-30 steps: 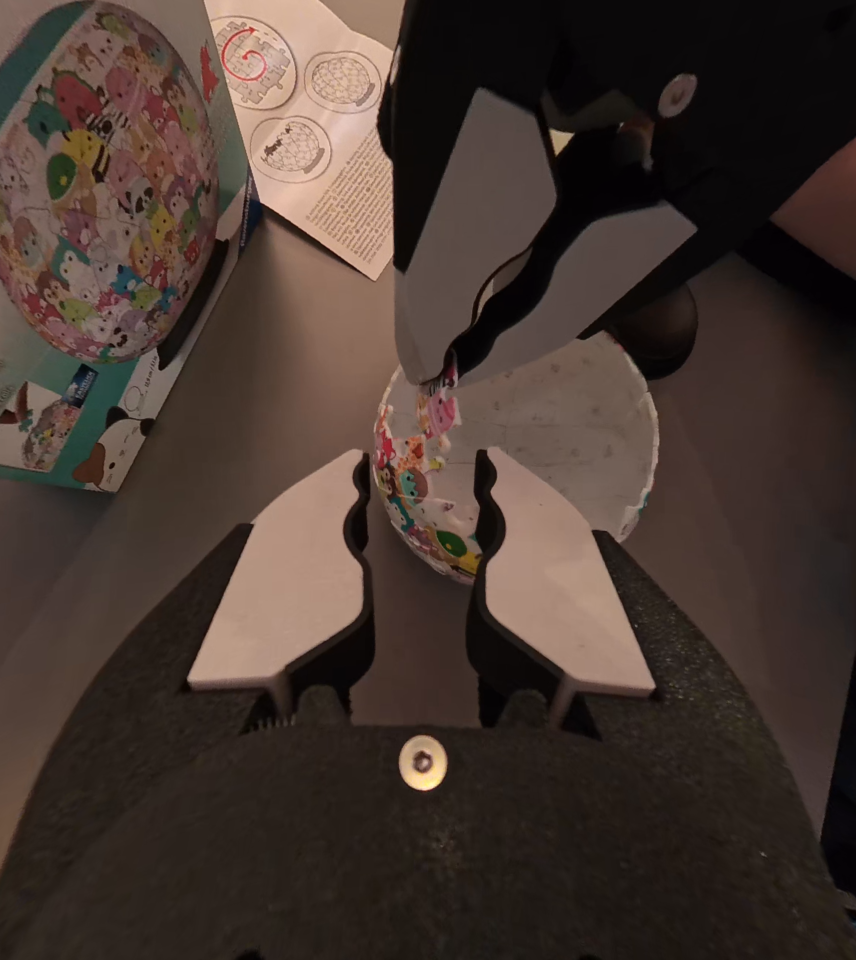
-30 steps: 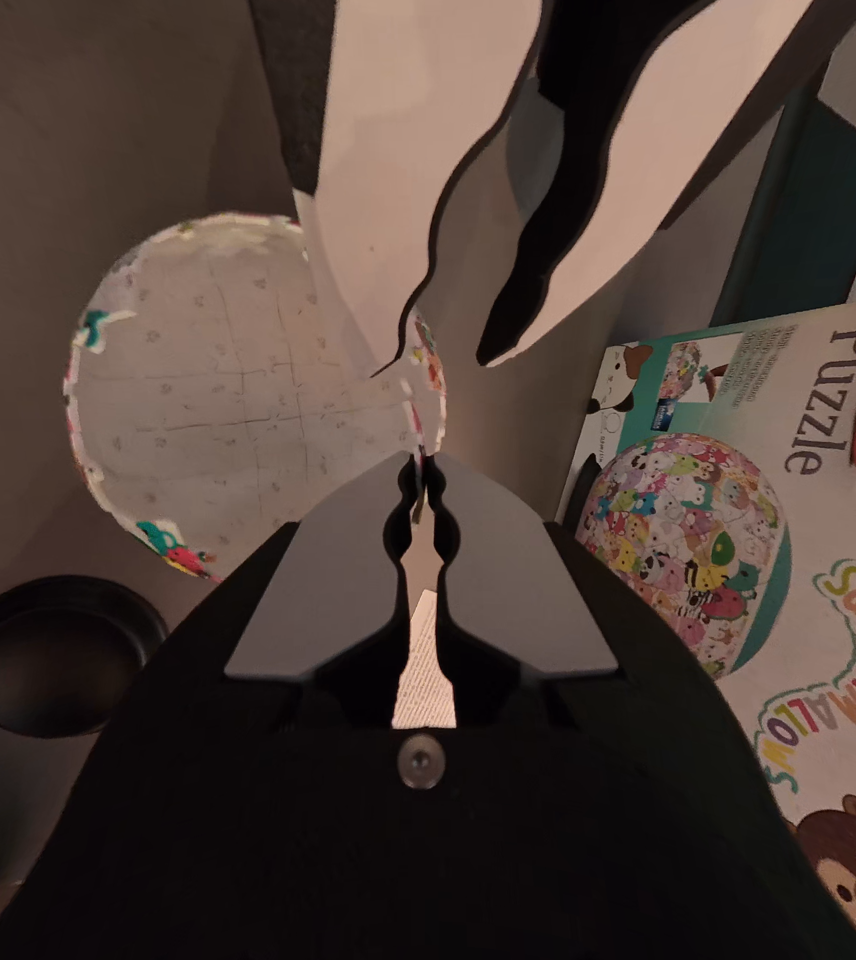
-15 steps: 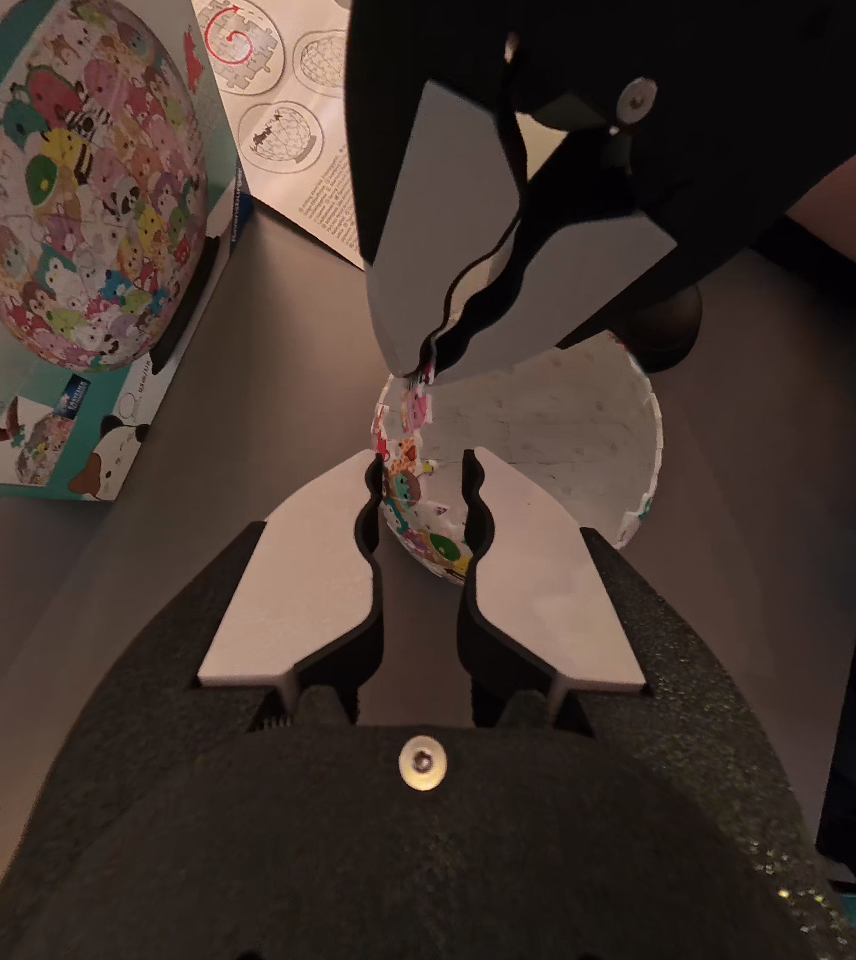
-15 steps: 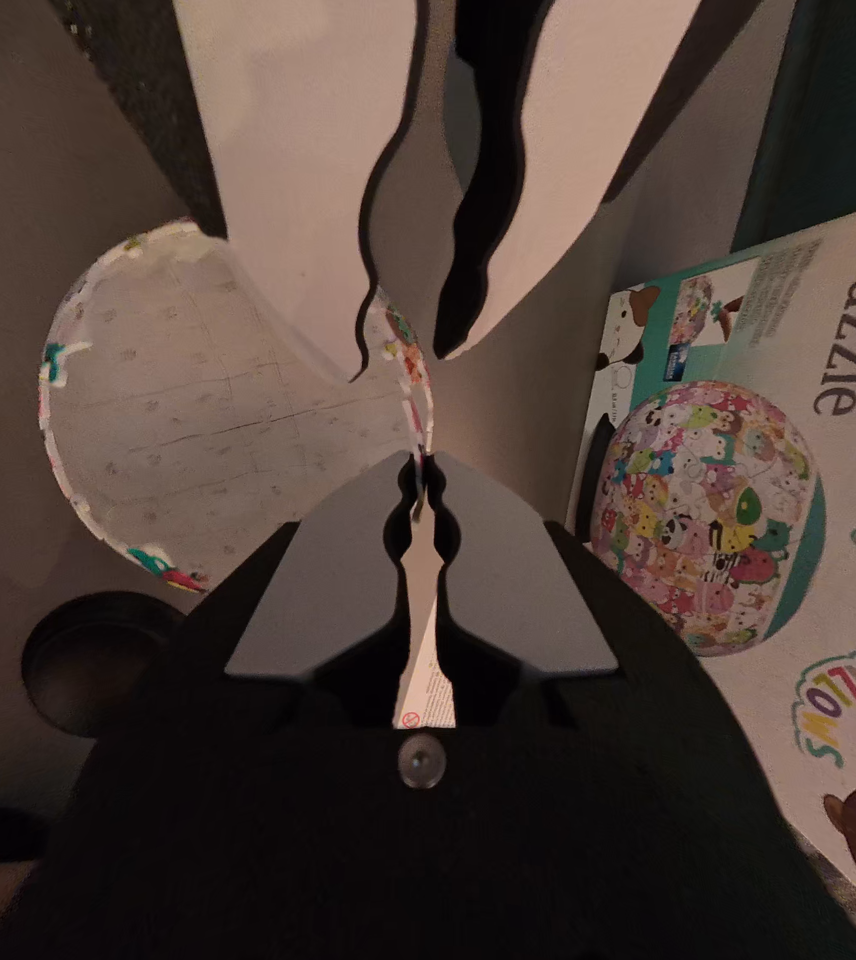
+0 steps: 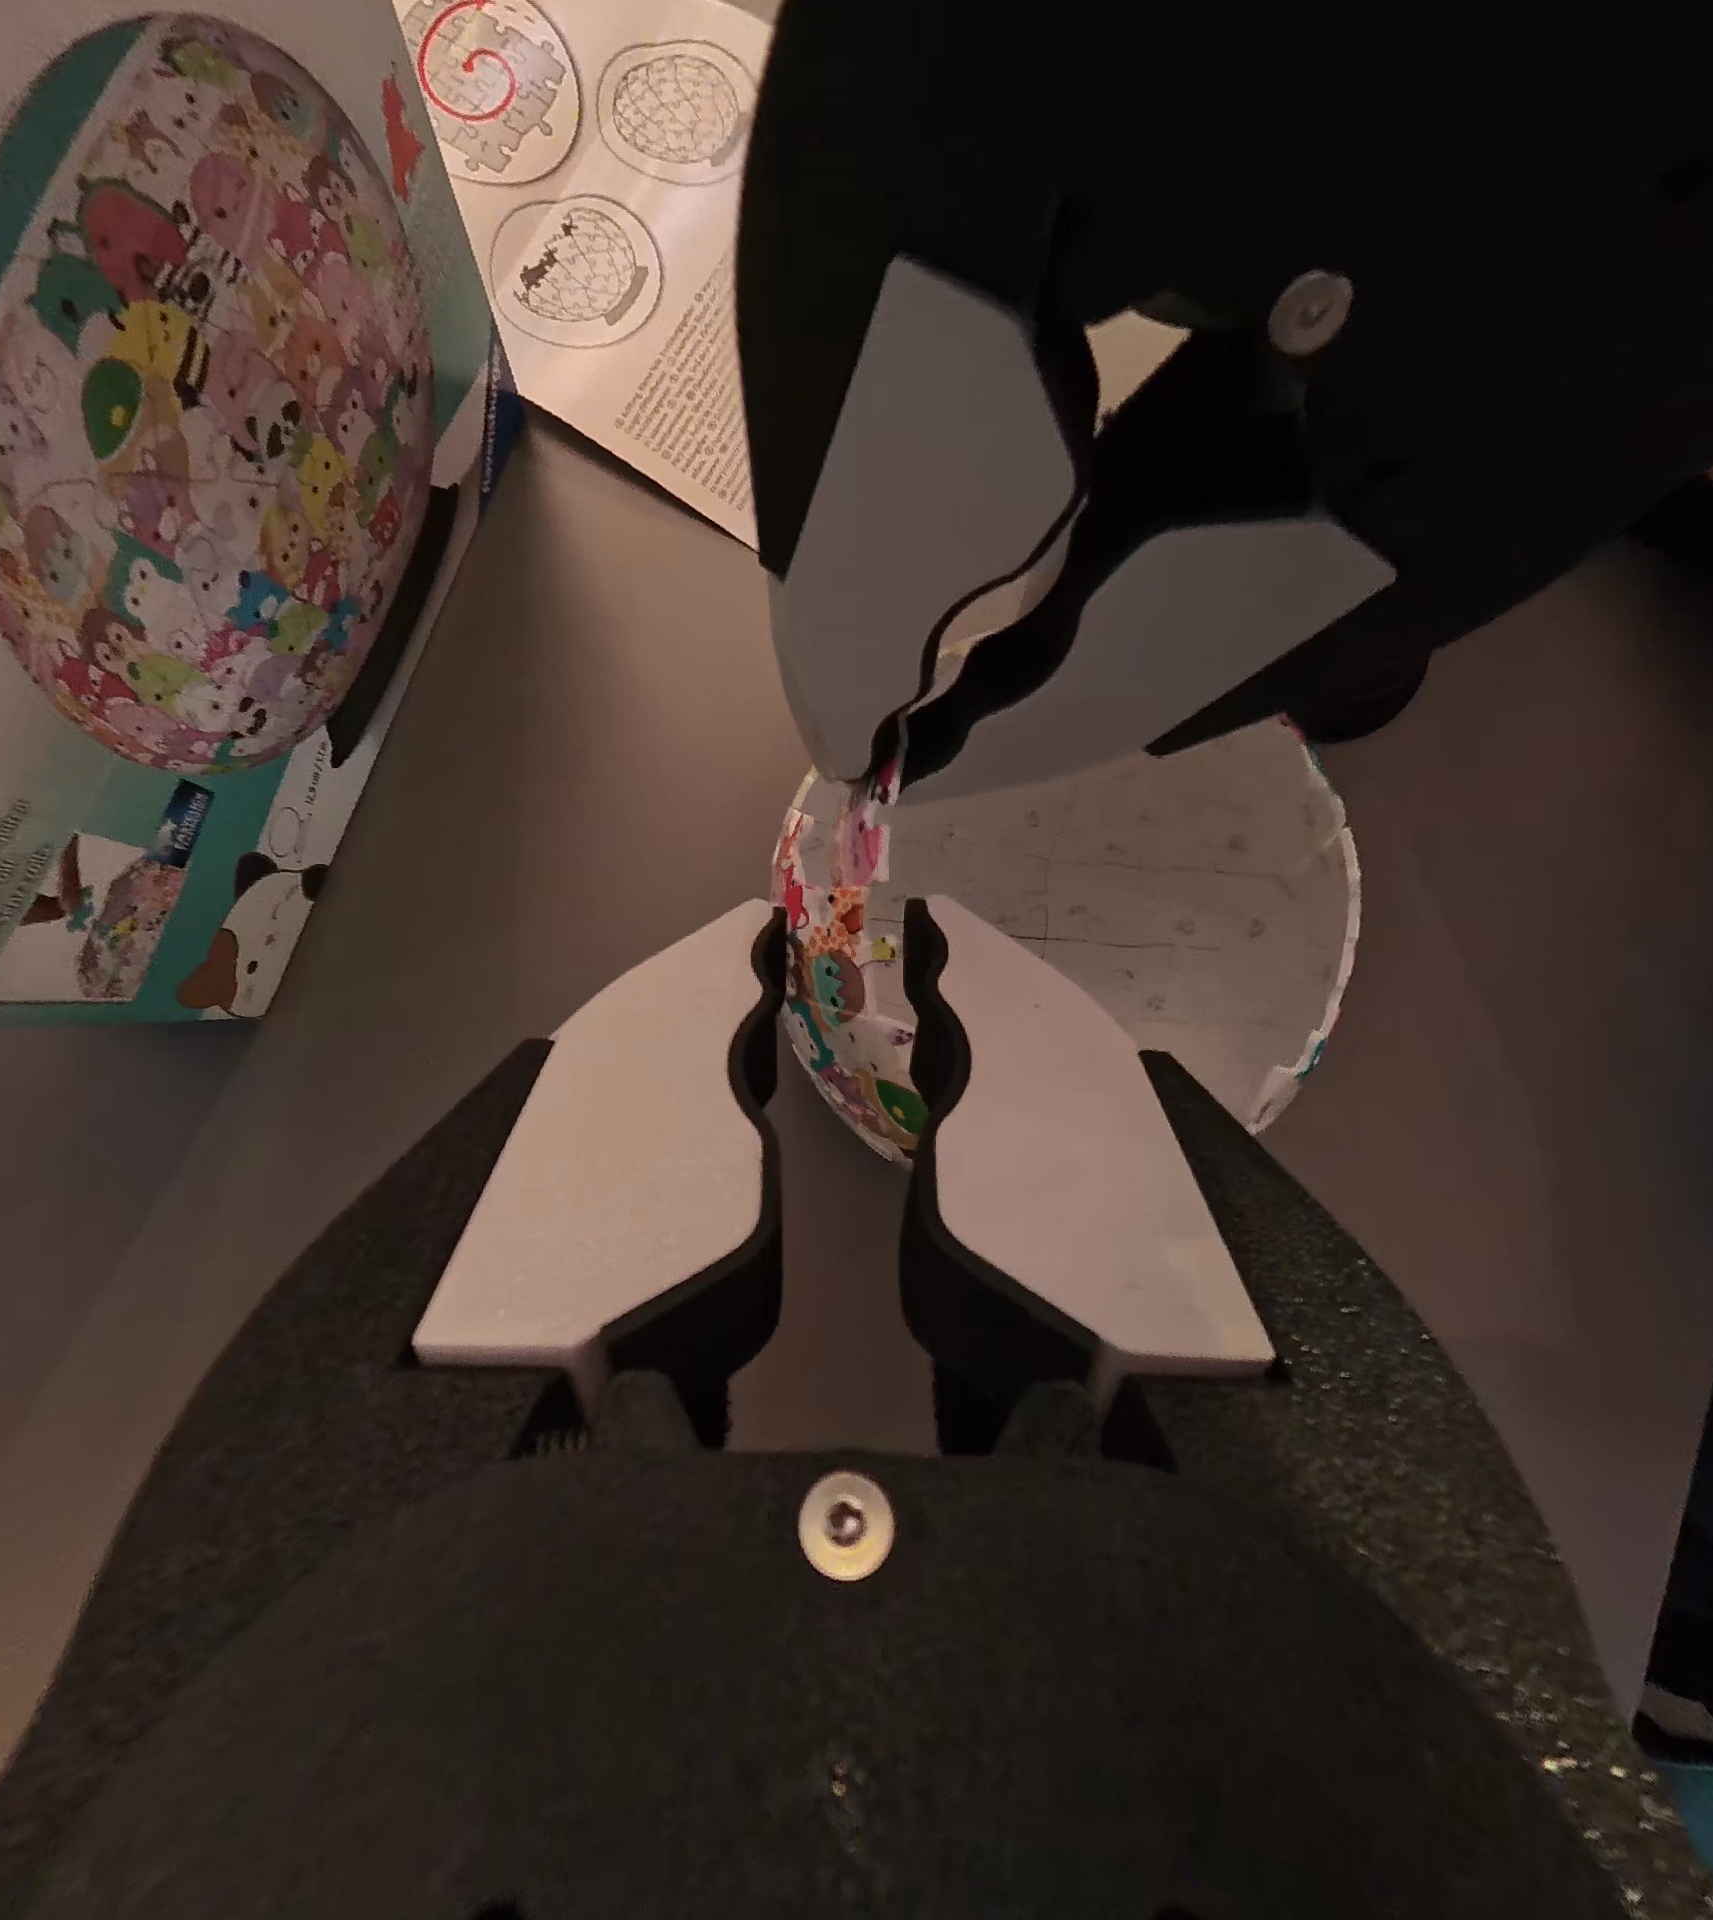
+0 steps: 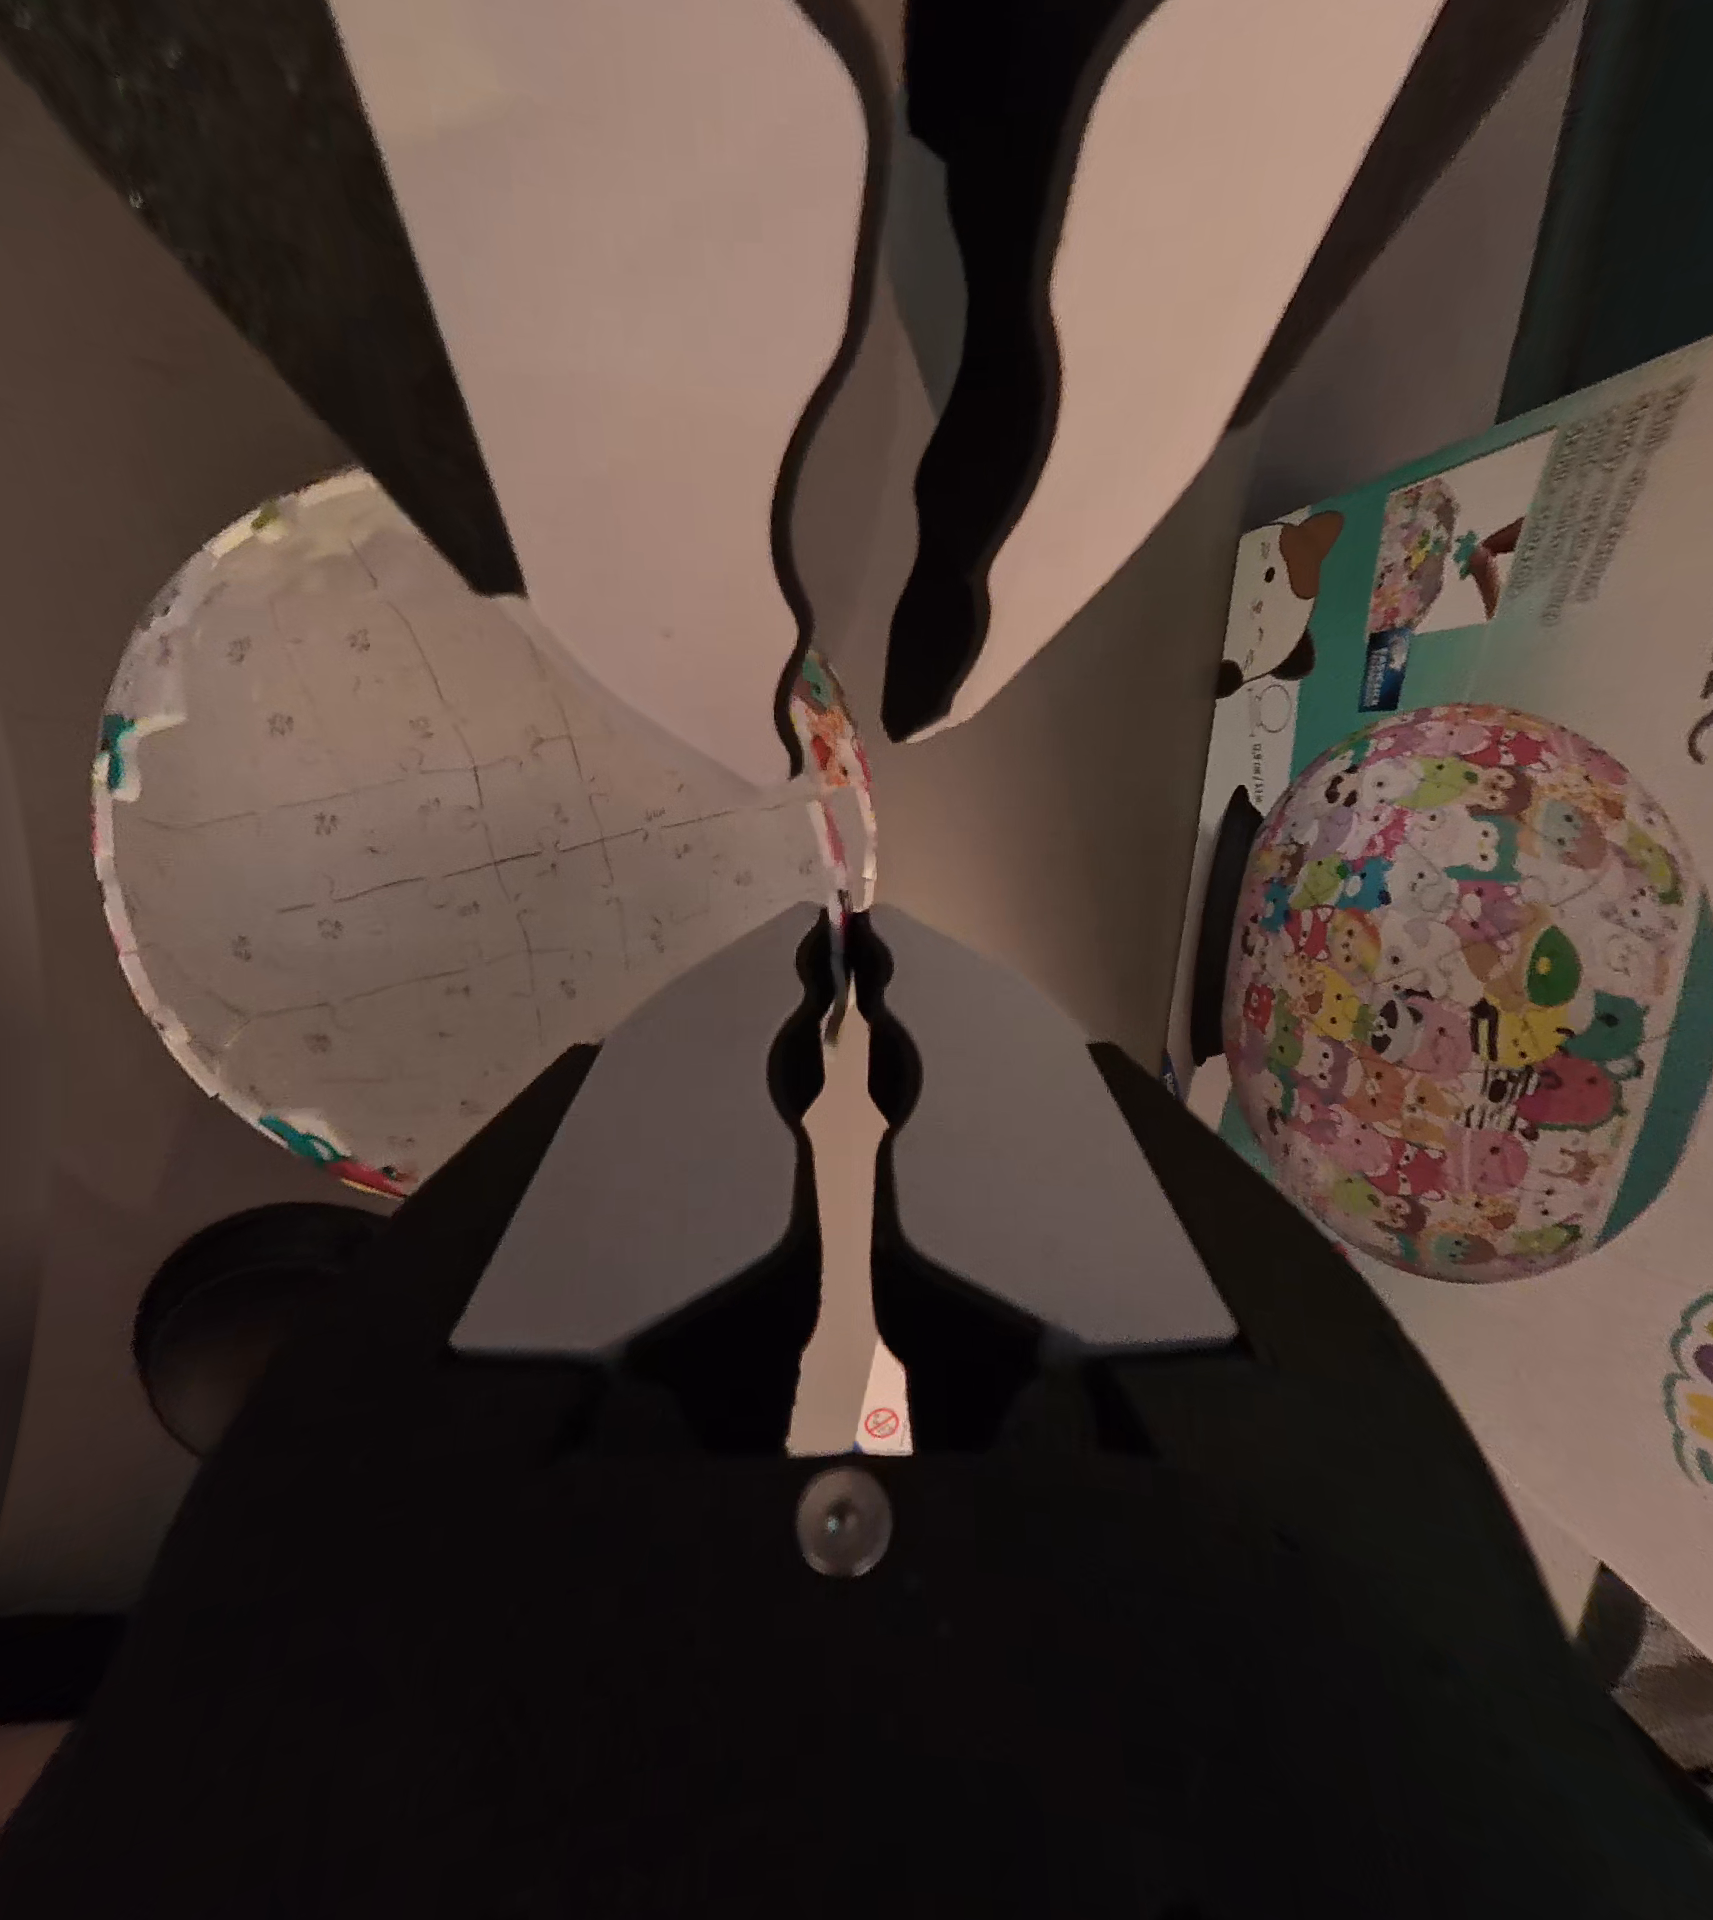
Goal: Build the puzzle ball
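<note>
A half-built puzzle ball [image 5: 1143,914], a white-lined shell with colourful cartoon outsides, lies on the grey table; it also shows in the right wrist view [image 6: 364,831]. My right gripper [image 6: 839,925] is shut on a pink puzzle piece [image 5: 873,826] and holds it at the shell's near rim; it reaches down from the top of the left wrist view [image 5: 888,777]. My left gripper [image 5: 847,920] is open, its fingertips on either side of the shell's wall just below that piece. It comes in from the top of the right wrist view [image 6: 844,748].
The puzzle box [image 5: 156,468] lies left of the ball and shows at the right of the right wrist view [image 6: 1506,987]. A folded instruction sheet [image 5: 623,260] lies behind it. A black round stand [image 6: 239,1320] sits beside the shell.
My left gripper's fingers have narrowed and moved in around the shell's wall. My right gripper, still shut on the piece, has brought it down onto the rim.
</note>
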The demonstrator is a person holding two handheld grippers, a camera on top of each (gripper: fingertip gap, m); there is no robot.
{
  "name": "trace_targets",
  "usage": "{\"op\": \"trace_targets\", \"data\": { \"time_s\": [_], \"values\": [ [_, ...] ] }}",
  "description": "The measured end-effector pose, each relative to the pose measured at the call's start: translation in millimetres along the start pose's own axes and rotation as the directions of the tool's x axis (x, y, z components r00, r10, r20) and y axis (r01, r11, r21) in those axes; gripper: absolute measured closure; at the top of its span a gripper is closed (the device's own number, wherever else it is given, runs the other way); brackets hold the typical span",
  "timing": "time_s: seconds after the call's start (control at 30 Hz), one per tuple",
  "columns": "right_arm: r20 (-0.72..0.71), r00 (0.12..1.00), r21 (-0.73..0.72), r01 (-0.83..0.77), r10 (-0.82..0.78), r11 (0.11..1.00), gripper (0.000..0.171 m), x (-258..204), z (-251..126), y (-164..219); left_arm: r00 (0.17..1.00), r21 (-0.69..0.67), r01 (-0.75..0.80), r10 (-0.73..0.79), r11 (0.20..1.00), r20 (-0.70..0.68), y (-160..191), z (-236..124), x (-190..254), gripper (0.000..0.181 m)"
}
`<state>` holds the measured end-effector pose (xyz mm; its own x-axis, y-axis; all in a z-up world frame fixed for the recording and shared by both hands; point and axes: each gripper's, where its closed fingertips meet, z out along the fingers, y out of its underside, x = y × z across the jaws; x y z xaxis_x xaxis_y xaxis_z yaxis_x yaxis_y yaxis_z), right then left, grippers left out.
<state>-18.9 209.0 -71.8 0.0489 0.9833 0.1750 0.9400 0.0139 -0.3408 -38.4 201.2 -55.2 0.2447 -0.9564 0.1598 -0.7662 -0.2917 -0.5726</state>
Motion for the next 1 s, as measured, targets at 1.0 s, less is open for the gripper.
{"op": "trace_targets", "data": {
  "time_s": [1.0],
  "values": [
    [-0.042, 0.999, 0.027, -0.018, 0.019, 0.999, 0.168, 5.0, 0.6, 1.9, 1.0, 0.021, 0.001, -0.002, 1.0, 0.021, -6.7, 6.4, -5.2, 0.161]
  ]
}}
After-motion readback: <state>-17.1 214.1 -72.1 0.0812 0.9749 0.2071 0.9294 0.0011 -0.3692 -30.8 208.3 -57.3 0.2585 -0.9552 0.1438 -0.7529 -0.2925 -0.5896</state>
